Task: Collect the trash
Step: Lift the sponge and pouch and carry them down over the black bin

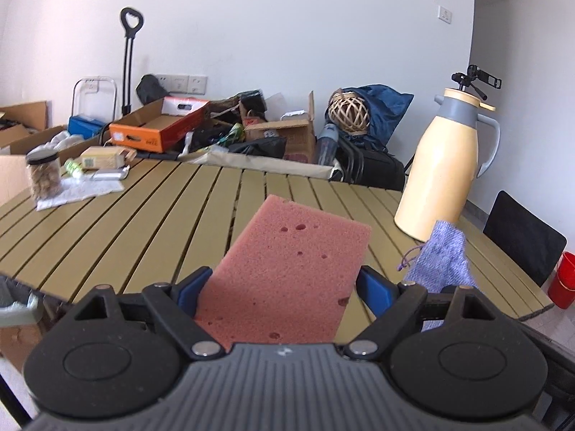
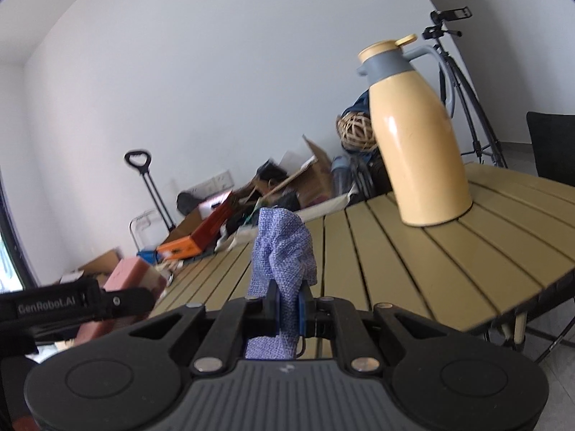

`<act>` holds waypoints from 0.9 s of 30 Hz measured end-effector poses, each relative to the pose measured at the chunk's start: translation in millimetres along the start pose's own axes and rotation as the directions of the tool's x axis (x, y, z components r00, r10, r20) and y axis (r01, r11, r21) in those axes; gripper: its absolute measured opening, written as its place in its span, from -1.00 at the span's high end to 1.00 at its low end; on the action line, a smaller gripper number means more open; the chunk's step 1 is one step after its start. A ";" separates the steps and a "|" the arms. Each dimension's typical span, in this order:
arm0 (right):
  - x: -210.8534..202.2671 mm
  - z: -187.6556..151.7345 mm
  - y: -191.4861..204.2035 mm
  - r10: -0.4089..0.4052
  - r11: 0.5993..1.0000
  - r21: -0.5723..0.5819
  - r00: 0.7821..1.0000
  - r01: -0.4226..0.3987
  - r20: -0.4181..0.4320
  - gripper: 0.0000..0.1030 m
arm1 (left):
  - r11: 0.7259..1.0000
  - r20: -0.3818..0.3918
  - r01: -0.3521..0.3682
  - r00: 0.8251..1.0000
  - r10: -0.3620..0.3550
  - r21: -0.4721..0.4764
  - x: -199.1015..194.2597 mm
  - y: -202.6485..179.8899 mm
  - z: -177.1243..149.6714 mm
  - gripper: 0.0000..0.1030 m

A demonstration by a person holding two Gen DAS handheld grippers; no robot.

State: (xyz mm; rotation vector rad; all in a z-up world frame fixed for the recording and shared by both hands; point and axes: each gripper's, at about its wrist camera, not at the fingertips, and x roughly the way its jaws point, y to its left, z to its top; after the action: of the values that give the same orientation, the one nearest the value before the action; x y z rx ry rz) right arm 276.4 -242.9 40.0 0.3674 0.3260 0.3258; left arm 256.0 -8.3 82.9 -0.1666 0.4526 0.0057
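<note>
- Left gripper (image 1: 284,287): jaws wide, blue pads clamped on both long edges of a pink sponge (image 1: 287,273). Sponge sticks out forward toward 12 o'clock, above the slatted table (image 1: 143,222).
- Left wrist view, 9–10 o'clock: clear jar (image 1: 45,176) of pale lumps stands on a white cloth (image 1: 81,190); just beside it a flat silvery packet (image 1: 109,174), a small green-white wrapper (image 1: 73,168) and a tan carton (image 1: 104,157), all at the table's far left corner.
- Behind the table, 11–12 o'clock: floor clutter, incl. orange box (image 1: 158,125), black trolley handle (image 1: 131,21), wicker ball (image 1: 349,115) against a blue bag.
- 2 o'clock: yellow thermos jug (image 1: 444,165) with grey collar, upright on the table; tripod with camera behind it.
- 3–4 o'clock: black chair (image 1: 524,237), red bucket (image 1: 564,280) on the floor.
- Right gripper (image 2: 289,310): jaws nearly together, pinching a blue-purple knit cloth (image 2: 282,251). Cloth bunches upward past the fingertips and hangs out below too. Also shows in the left wrist view at 4 o'clock, just right of the sponge.
- Right wrist view: left gripper and sponge at 9 o'clock, jug at 1 o'clock, well apart from the cloth.
</note>
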 end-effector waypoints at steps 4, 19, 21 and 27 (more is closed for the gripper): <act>-6.7 -20.1 7.8 0.001 1.000 -0.026 0.999 -0.002 -0.049 0.83 | 1.000 -0.027 -0.010 1.000 0.010 -0.009 -9.8 14.4 -17.8 -0.70; -24.5 -85.3 22.7 -0.064 0.994 -0.103 0.969 0.040 -0.240 0.83 | 0.998 -0.127 -0.055 0.991 0.052 -0.022 -33.6 52.6 -87.8 -0.70; -24.7 -91.9 23.2 -0.073 0.993 -0.112 0.962 0.045 -0.262 0.83 | 0.998 -0.141 -0.064 0.988 0.060 -0.017 -33.8 54.7 -94.9 -0.70; -24.9 -114.3 21.8 -0.103 0.989 -0.131 0.937 0.062 -0.334 0.83 | 0.996 -0.202 -0.094 0.975 0.094 0.007 -31.1 59.1 -120.2 -0.70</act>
State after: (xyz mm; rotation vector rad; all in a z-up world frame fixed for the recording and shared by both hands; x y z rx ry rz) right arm 206.8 -199.0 -45.9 0.1778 0.6577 0.3242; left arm 173.2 31.6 -19.4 -0.1488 0.6629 0.0830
